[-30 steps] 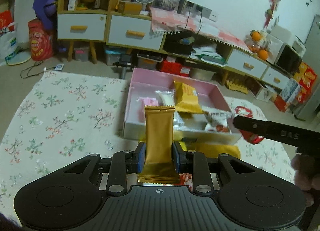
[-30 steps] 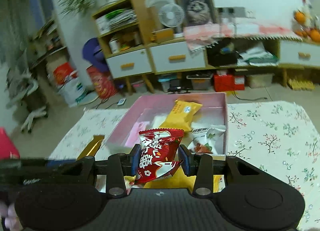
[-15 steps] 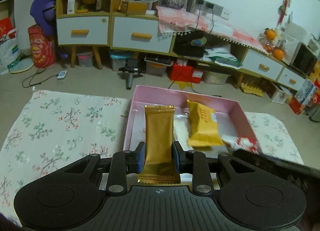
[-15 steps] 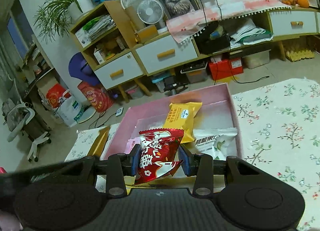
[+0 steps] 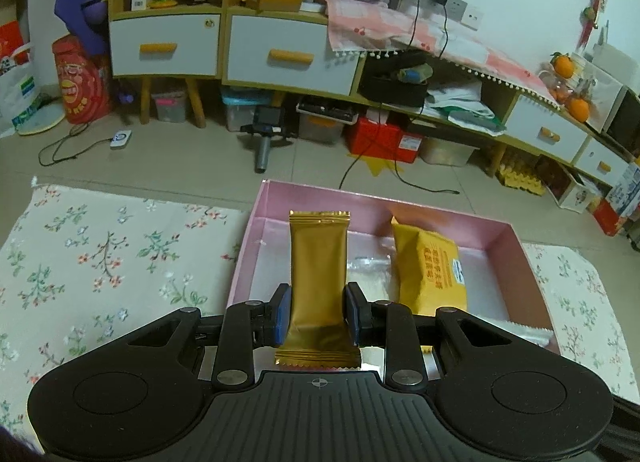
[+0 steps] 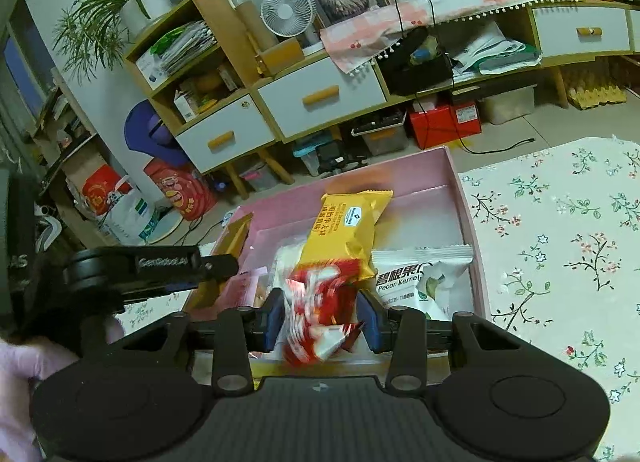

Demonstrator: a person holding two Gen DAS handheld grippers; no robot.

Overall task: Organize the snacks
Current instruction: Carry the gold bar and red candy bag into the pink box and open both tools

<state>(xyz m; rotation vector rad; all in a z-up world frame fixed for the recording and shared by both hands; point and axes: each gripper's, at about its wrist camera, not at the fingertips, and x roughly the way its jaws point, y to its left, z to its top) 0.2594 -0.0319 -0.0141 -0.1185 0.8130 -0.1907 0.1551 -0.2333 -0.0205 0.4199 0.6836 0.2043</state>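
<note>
My left gripper (image 5: pixel 318 314) is shut on a gold snack packet (image 5: pixel 318 262), held upright over the left part of the pink box (image 5: pixel 360 197). A yellow packet (image 5: pixel 430 266) lies in the box to its right. My right gripper (image 6: pixel 322 322) is shut on a red and white packet (image 6: pixel 320 302), which looks blurred, above the box's near wall. In the right wrist view the box (image 6: pixel 472 246) holds the yellow packet (image 6: pixel 346 221) and a white pecan packet (image 6: pixel 412 278). The left gripper's finger (image 6: pixel 216 264) and gold packet (image 6: pixel 234 238) show at the box's left side.
The box rests on a floral cloth (image 5: pixel 100 262) on the floor. A person's pink-gloved hand (image 6: pixel 24 374) holds the left gripper. Cabinets with drawers (image 5: pixel 280 57), a fan and storage bins stand beyond the cloth.
My left gripper moved forward with the gold packet, from in front of the box to over its left part. The right view rolled and came closer to the box; the red packet now looks blurred.
</note>
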